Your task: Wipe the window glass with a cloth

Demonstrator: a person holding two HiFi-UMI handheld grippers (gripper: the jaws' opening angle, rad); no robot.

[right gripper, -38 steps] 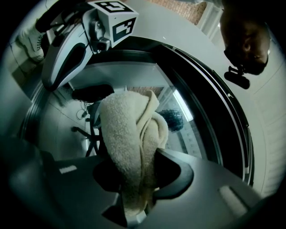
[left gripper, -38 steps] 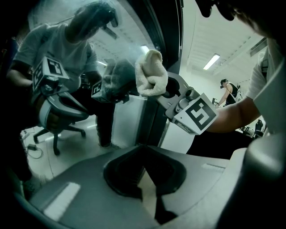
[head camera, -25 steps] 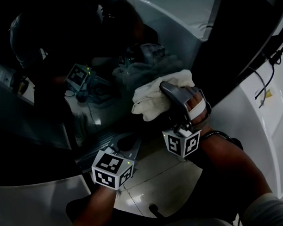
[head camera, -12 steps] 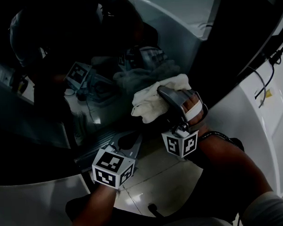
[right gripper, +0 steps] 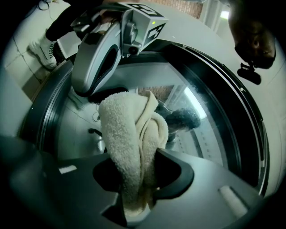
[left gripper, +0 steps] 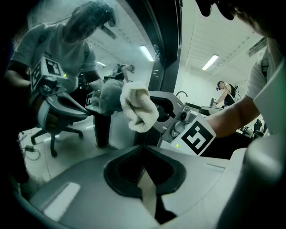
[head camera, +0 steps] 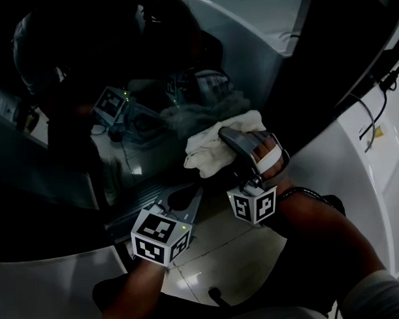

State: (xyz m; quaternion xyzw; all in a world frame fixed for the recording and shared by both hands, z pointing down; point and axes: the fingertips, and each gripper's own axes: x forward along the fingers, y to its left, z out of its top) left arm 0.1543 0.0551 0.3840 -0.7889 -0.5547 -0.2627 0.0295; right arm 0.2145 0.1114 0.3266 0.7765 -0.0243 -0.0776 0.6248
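Dark window glass [head camera: 69,166] reflective; cream cloth [head camera: 202,152] bunched, clamped in right gripper [head camera: 226,137] jaws; left gripper [head camera: 177,203] jaws closed, empty.

The left hand-held gripper [left gripper: 144,174] and right hand-held gripper [head camera: 241,144] have grey moulded shells. Each carries a white marker cube [head camera: 160,237] printed with black squares.

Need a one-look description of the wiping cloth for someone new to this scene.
Find the large dark reflective window glass filling the head view's upper left. Near its lower right, the grey right gripper holds a bunched cream terry cloth against it. It is the only pale, fluffy thing there; the greyer twin just above is its reflection.
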